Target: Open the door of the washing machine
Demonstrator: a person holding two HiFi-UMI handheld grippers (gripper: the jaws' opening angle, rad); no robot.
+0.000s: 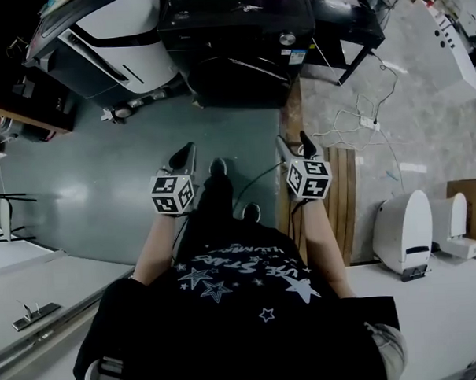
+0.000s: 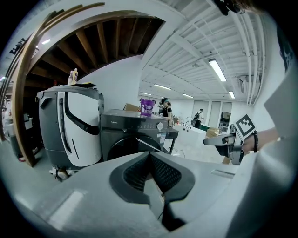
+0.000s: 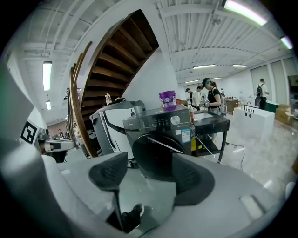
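The dark grey washing machine [image 1: 232, 44] stands on the floor ahead, its round door [image 3: 156, 153] flush with the front. It also shows in the left gripper view as the washing machine [image 2: 135, 135]. Both grippers hang in the air well short of it, side by side above the floor. My left gripper [image 1: 185, 154] has its ribbed pads [image 2: 160, 169] meeting at the tips, with nothing between them. My right gripper [image 1: 294, 143] stands open, its pads [image 3: 109, 172] wide apart and empty, the door in the gap between them.
A purple container [image 3: 167, 99] sits on top of the washer. A white and grey appliance [image 1: 113, 33] stands to its left, a black table [image 3: 212, 125] to its right. Cables [image 1: 361, 125] and wooden planks [image 1: 345, 196] lie on the floor at right. People stand far behind.
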